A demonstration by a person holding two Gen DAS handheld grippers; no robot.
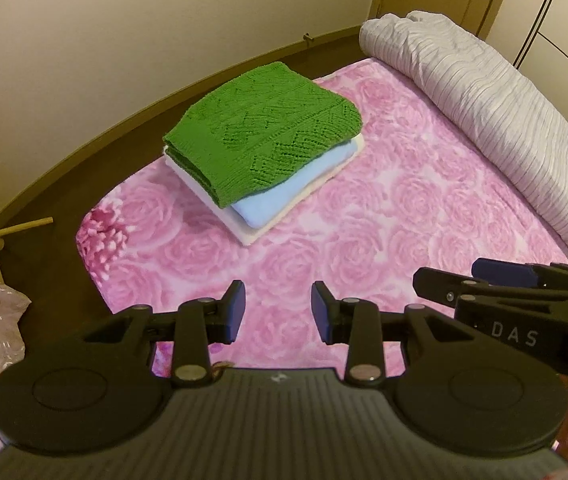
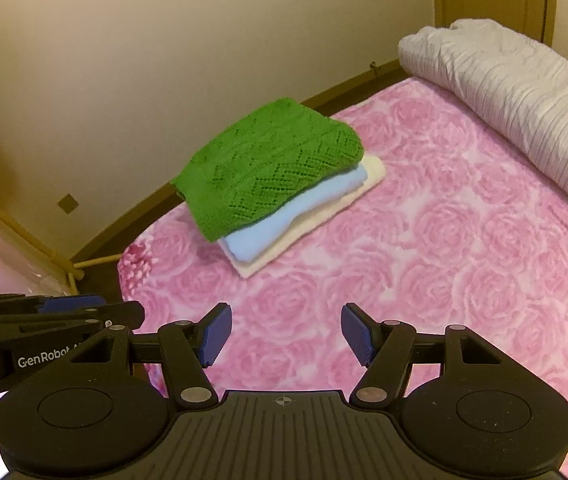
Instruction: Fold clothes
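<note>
- A stack of three folded garments sits on the bed (image 1: 424, 216), on its pink rose-patterned cover, near the bed's far left edge by the wall.
- The green knitted sweater (image 1: 262, 132) lies on top, folded into a rough rectangle, its lacy zigzag pattern facing up.
- Under it is a light blue garment (image 1: 280, 196), its near corner sticking out past the sweater.
- At the bottom lies a cream garment (image 1: 258, 234), the widest of the three, showing as a pale border along the near and right edges.
- The left gripper (image 1: 279, 312) hovers over the cover, well short of the stack; its jaws are apart and hold nothing.
- The right gripper (image 2: 286, 334) hangs beside it, also over bare cover, its jaws spread wide and empty.
- Each gripper shows at the edge of the other's view, the two close side by side.
- A rolled grey striped duvet (image 1: 484, 100) lies along the right side of the bed, apart from the stack.
</note>
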